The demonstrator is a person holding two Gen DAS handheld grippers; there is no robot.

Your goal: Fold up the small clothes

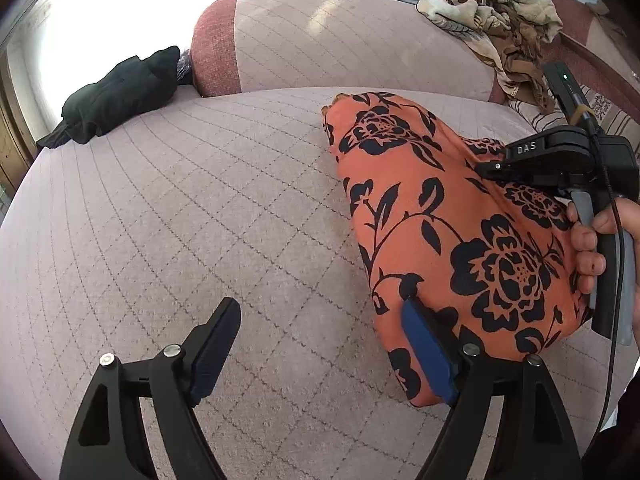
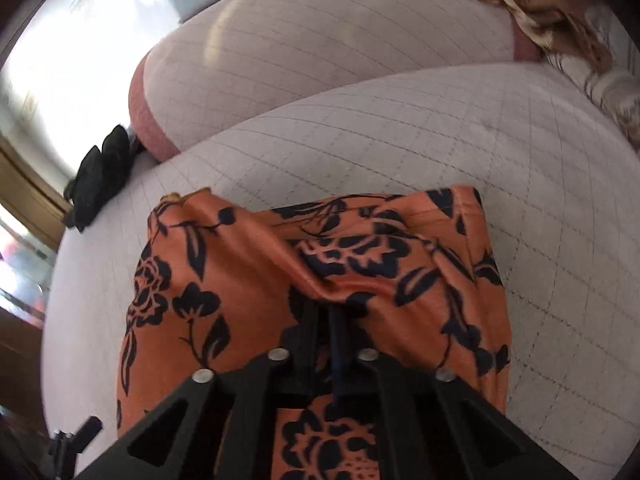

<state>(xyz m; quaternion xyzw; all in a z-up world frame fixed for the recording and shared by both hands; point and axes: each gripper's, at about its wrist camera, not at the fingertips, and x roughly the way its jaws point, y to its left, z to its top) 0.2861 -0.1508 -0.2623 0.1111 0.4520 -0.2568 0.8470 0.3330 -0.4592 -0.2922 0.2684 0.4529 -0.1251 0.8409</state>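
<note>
Orange floral garment (image 1: pixel 460 236) pinched by the right tool (image 2: pixel 334 320); left tool (image 1: pixel 320 320) spread wide.

Floral garment (image 1: pixel 440 216) on sofa seat (image 1: pixel 200 220); dark bundle (image 1: pixel 116 96) far left; crumpled cloth (image 1: pixel 496 12) behind.

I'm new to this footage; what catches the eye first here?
The orange cloth with black flowers lies on the quilted pink cushion, pinched by the right tool. The left tool gapes open at its edge. A dark bundle sits far left.
</note>
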